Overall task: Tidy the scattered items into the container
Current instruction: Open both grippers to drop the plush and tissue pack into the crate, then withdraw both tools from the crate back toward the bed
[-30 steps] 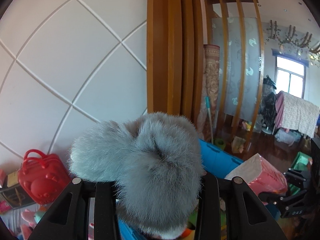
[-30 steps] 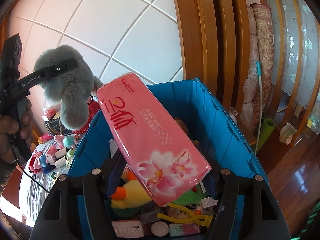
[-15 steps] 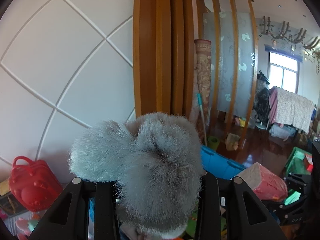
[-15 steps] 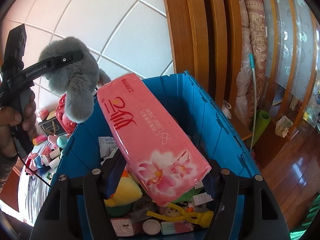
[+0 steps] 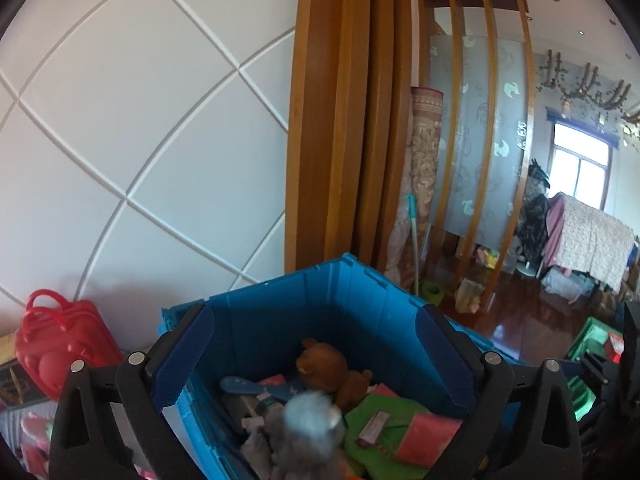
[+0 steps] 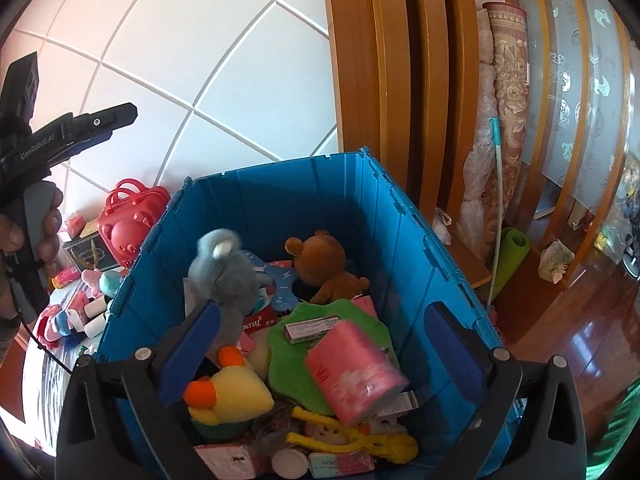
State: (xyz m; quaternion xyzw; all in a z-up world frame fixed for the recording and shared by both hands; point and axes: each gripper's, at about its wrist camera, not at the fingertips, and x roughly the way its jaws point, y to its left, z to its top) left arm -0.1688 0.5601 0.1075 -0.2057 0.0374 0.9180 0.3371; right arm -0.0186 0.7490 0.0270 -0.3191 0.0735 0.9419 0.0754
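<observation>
The blue crate stands against the wall, full of toys. The grey plush toy lies inside it at the left, blurred; it also shows in the left wrist view. The pink tissue pack lies inside at the front on a green cloth; it also shows in the left wrist view. My left gripper is open and empty above the crate; the right wrist view shows it high at the left. My right gripper is open and empty over the crate.
A brown bear, a yellow duck and yellow tongs lie in the crate. A red toy case and several small toys remain on the table to the left. Wooden pillars stand behind.
Both grippers opened. The grey plush dropped from the left gripper into the crate, and the pink tissue pack dropped from the right gripper into it.
</observation>
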